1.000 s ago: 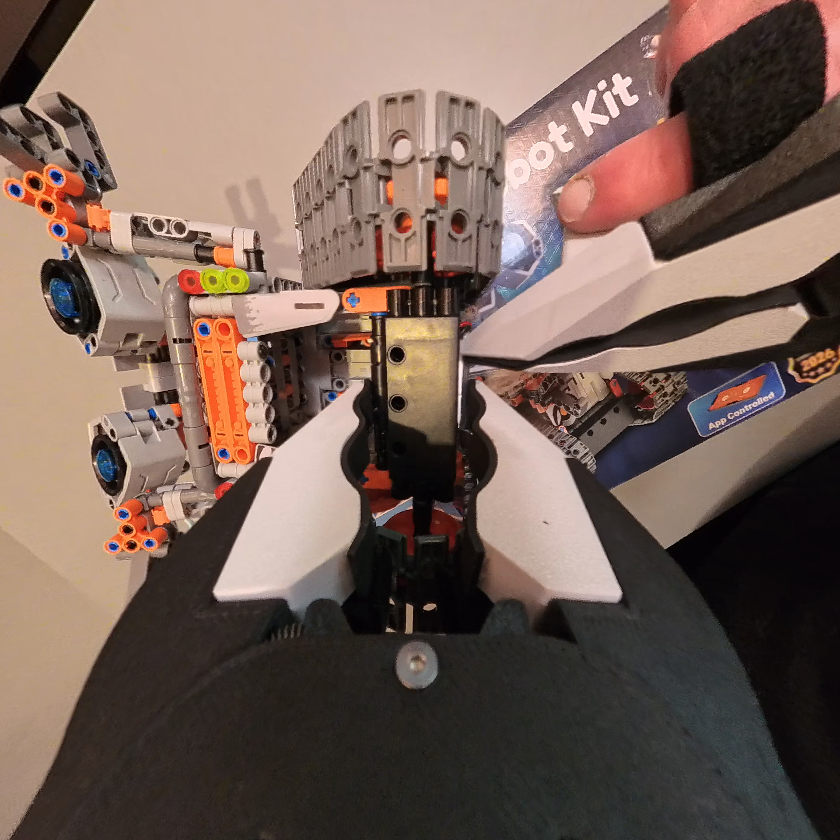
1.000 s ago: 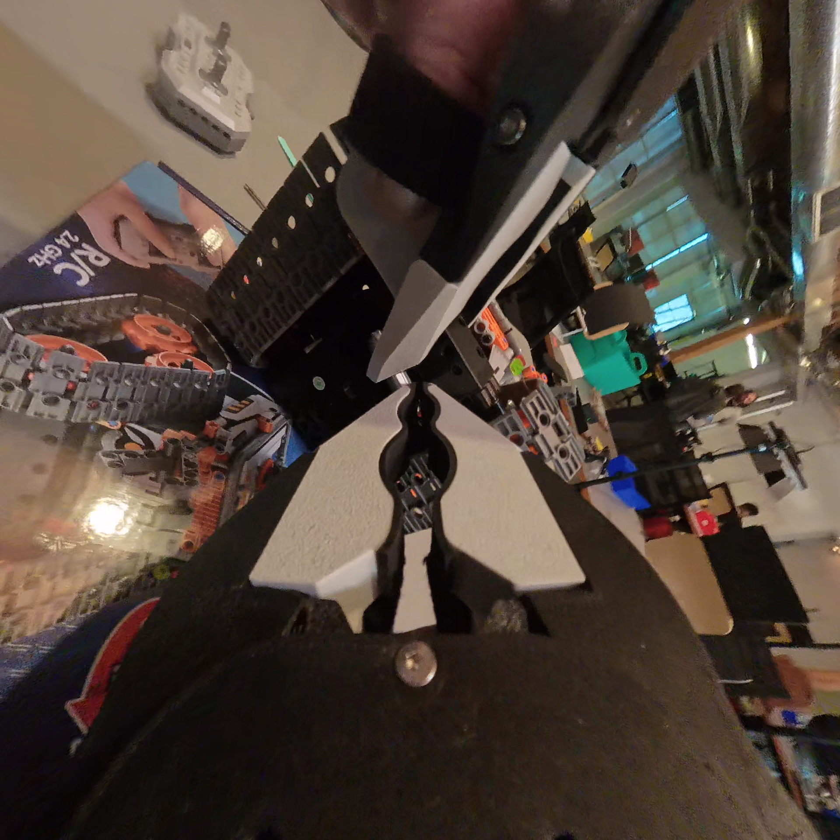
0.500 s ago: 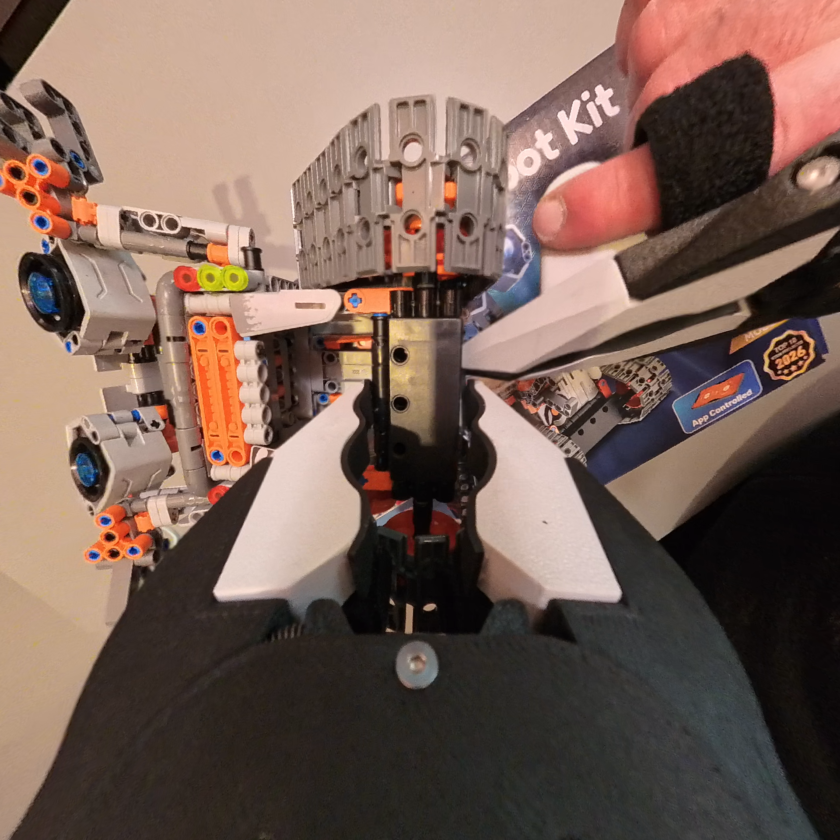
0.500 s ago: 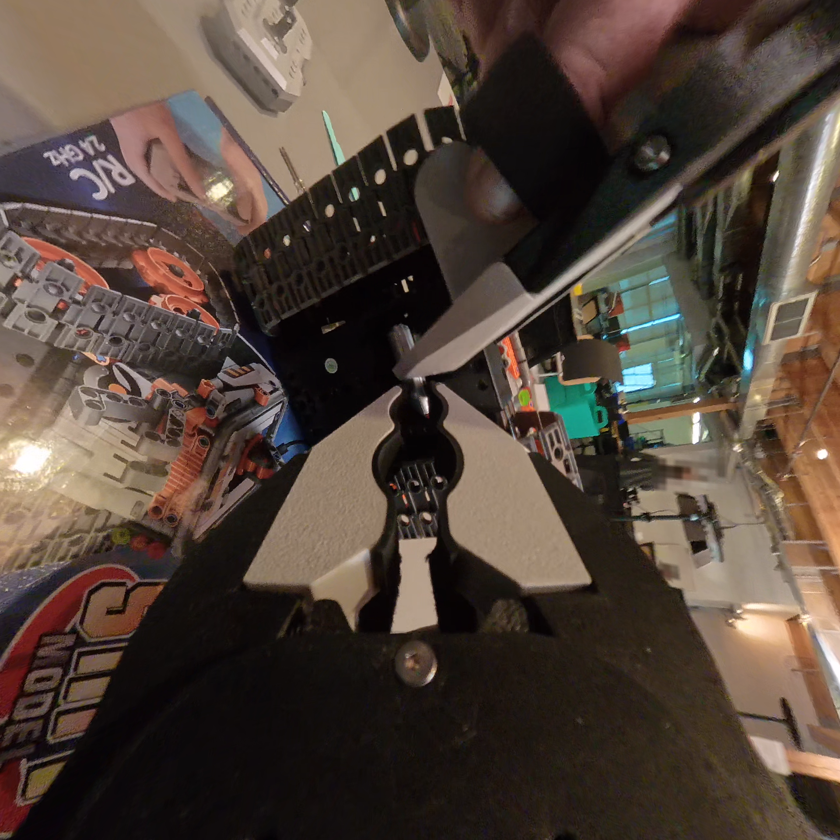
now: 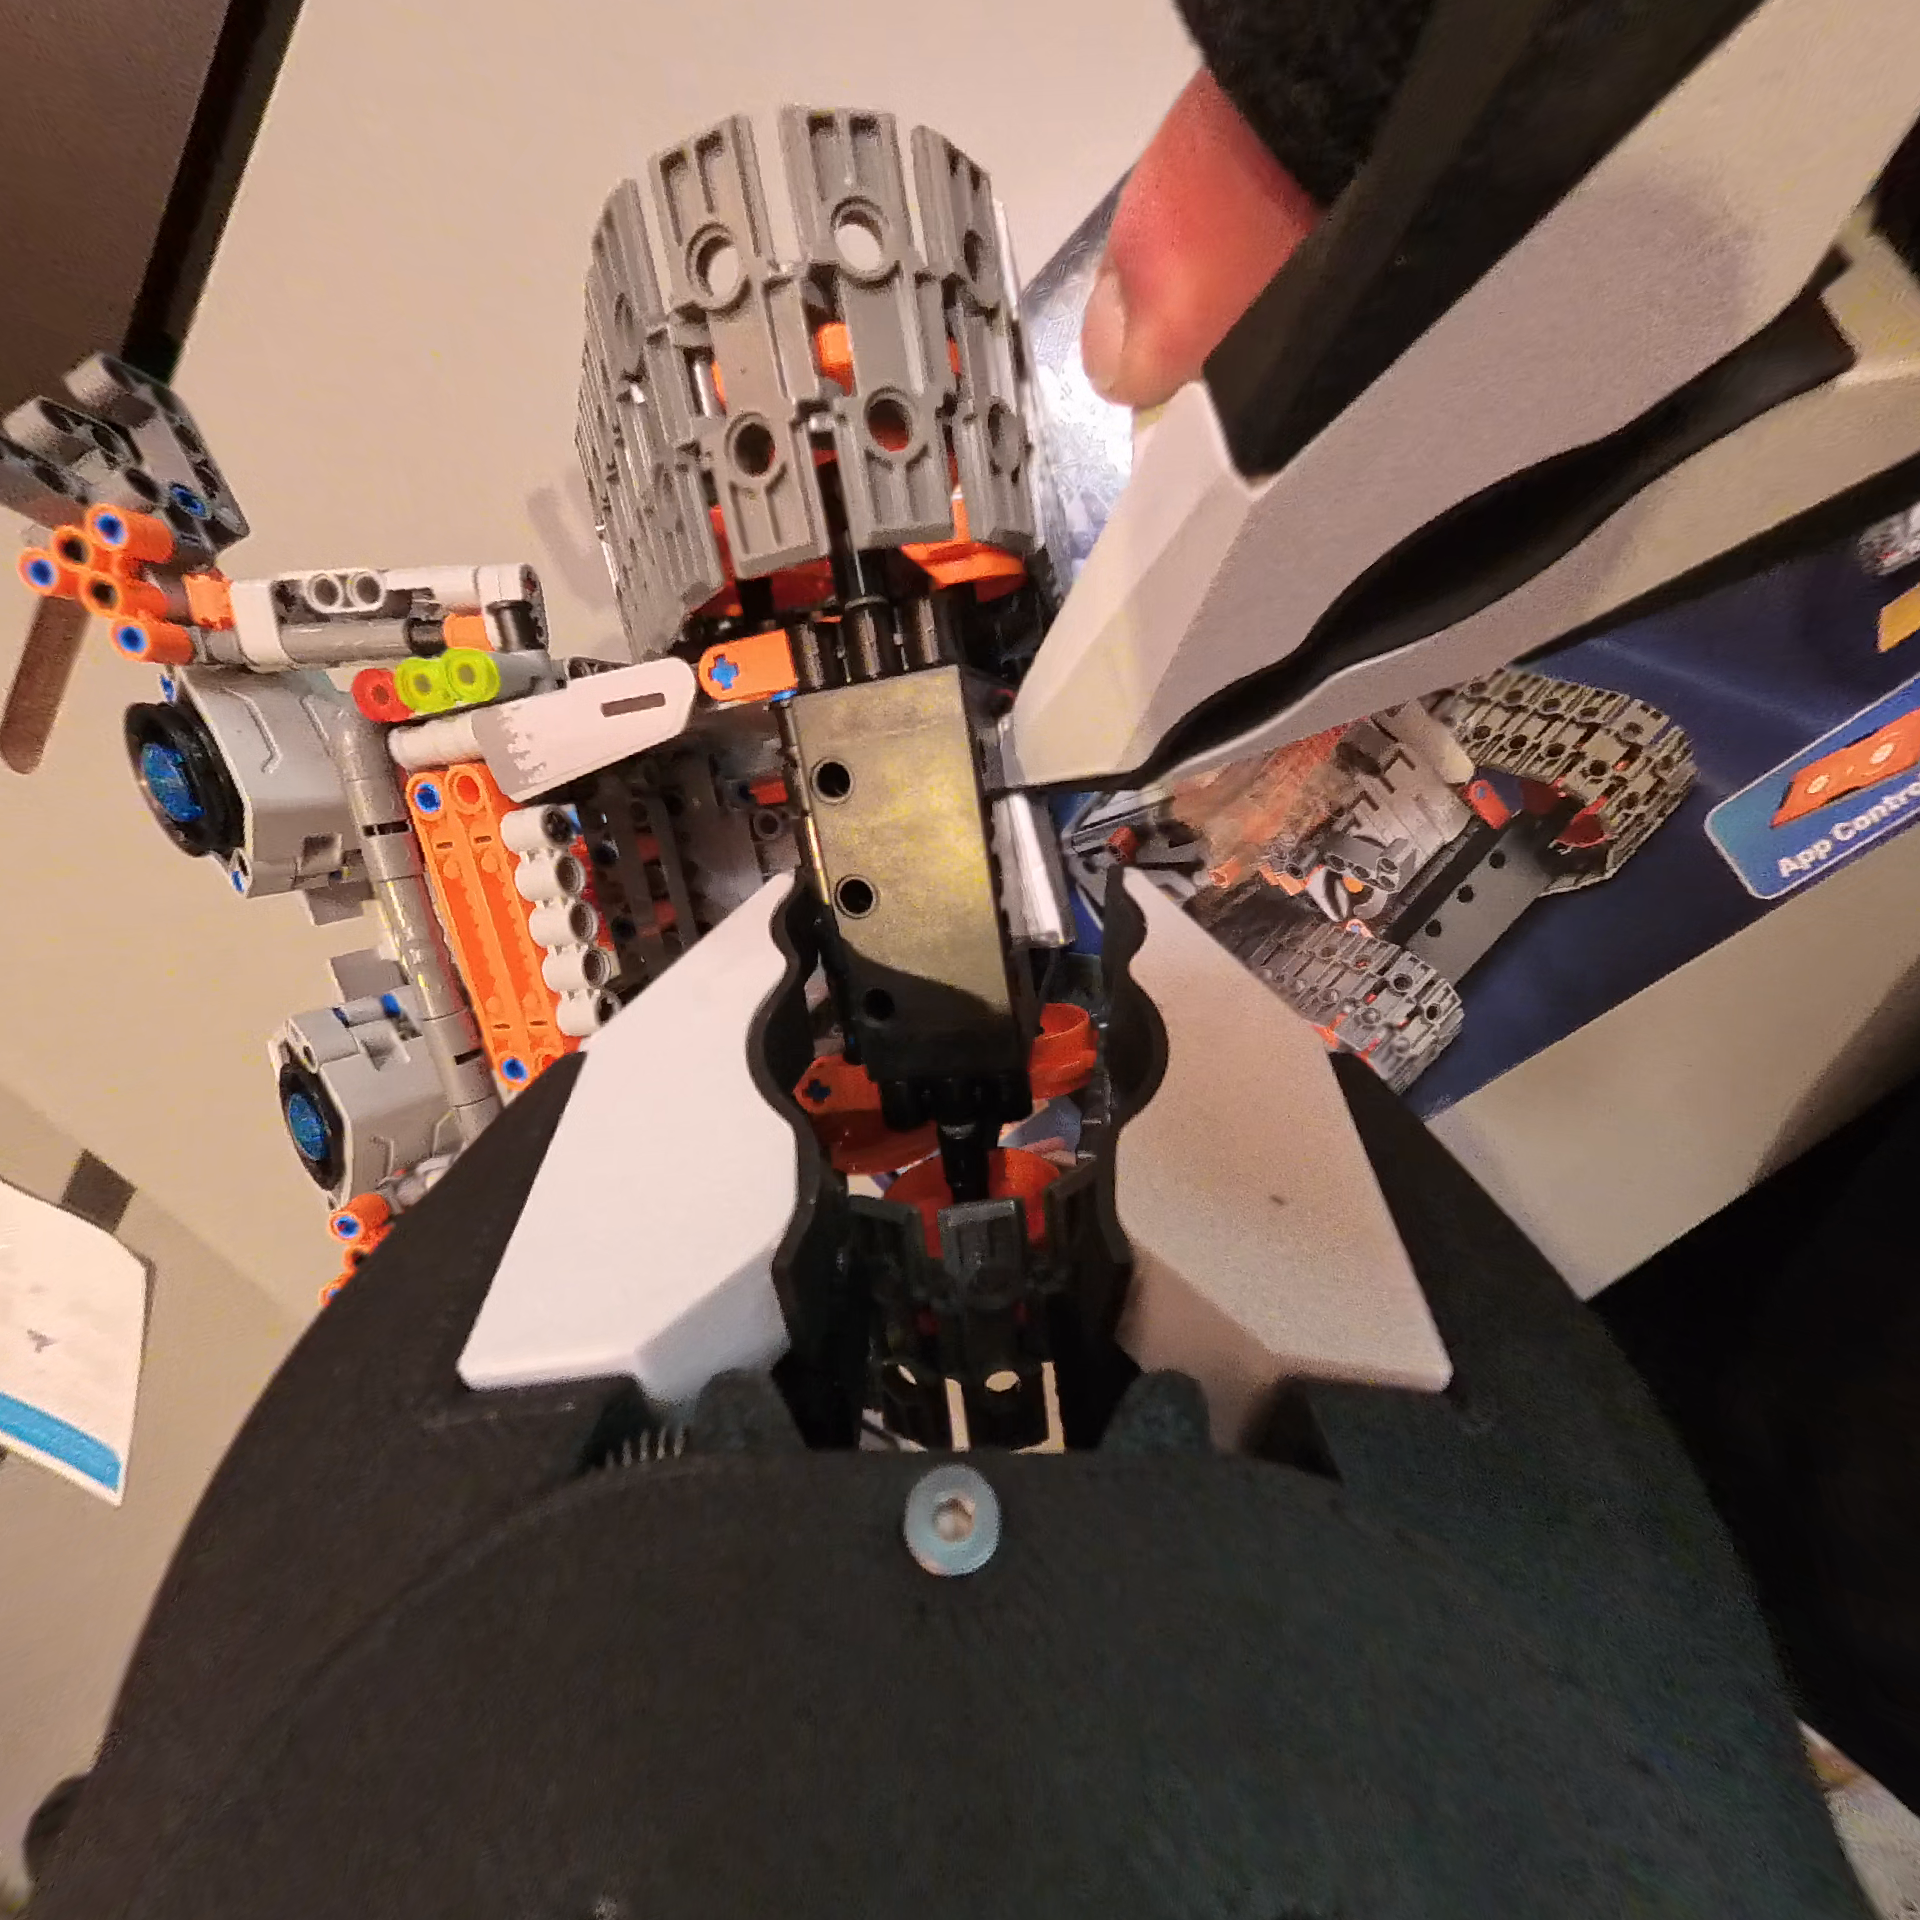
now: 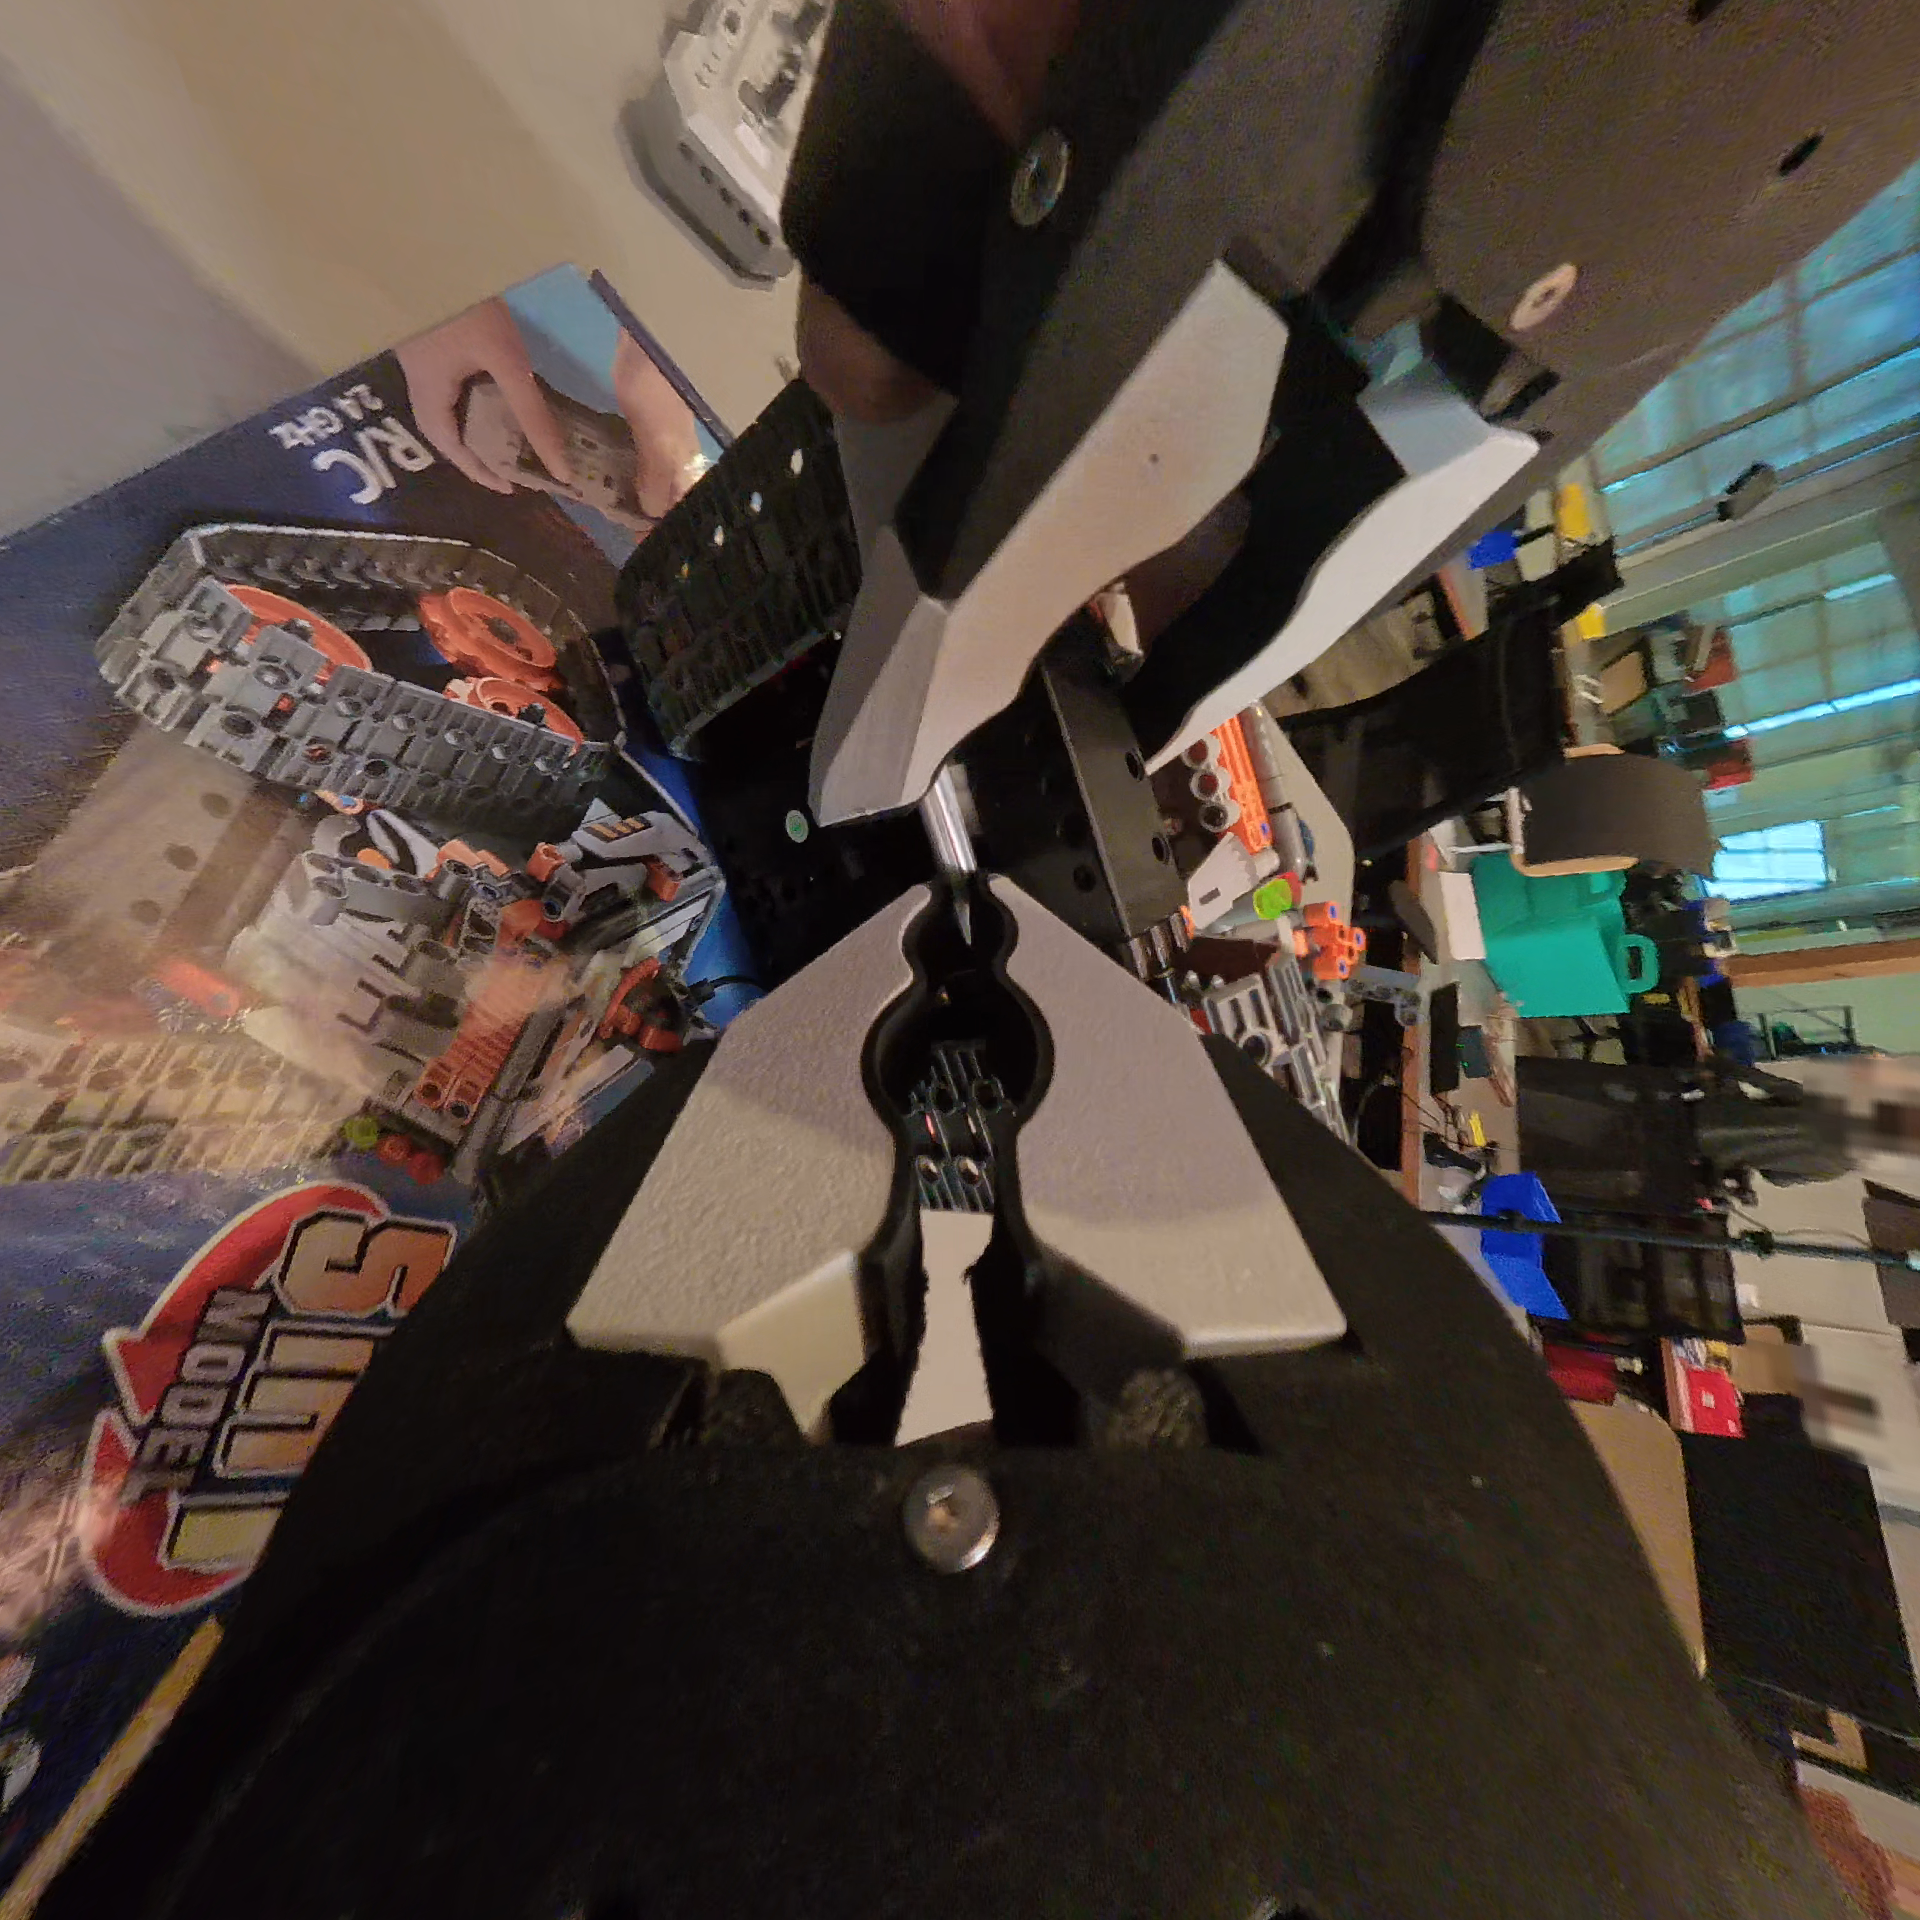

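The left tongs [image 5: 951, 914] are clamped on the black block [image 5: 914, 883] of the toy brick robot [image 5: 665, 748], whose long side points straight away from them; the right tongs [image 6: 961, 894] pinch a thin silver pin [image 6: 951, 826] touching that block's right side, over the blue toy box [image 6: 312, 831].

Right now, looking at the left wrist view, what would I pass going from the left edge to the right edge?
White sheet with a blue stripe → orange dart cluster → grey motor block with a blue lens → orange beam → grey tread drum → right gripper → printed toy box.
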Motion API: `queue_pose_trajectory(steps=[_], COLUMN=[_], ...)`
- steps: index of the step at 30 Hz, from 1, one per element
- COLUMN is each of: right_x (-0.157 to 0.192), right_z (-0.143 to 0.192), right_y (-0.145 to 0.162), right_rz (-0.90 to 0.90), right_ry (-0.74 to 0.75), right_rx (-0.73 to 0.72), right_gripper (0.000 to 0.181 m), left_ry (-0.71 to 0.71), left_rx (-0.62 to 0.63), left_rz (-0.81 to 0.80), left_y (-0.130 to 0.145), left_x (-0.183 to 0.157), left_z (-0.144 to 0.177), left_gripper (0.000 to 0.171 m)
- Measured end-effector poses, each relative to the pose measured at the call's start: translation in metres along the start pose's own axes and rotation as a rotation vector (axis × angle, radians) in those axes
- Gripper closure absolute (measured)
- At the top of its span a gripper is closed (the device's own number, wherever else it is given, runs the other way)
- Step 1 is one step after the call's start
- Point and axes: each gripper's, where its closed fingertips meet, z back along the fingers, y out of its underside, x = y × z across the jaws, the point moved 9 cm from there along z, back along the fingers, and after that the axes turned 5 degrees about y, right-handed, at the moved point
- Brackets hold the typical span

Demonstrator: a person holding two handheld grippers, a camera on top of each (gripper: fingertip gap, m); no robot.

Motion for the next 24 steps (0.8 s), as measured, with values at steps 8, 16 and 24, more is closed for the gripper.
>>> queue_pose_trajectory(steps=[8, 16, 24], right_x=[-0.012, 0.002, 0.012], right_z=[0.001, 0.002, -0.002], right_y=[-0.003, -0.004, -0.002], right_rz=[0.034, 0.071, 0.12], right_ry=[-0.117, -0.042, 0.109], right_rx=[0.034, -0.01, -0.034], right_gripper=[0.181, 0.173, 0.178], left_ry=[-0.074, -0.062, -0.04], left_rx=[0.007, -0.011, -0.017], left_rz=[-0.018, 0.012, 0.025], left_y=[0.002, 0.003, 0.002], left_x=[-0.003, -0.001, 0.001], left_z=[-0.001, 0.0, 0.0], left_gripper=[0.125, 0.129, 0.131])
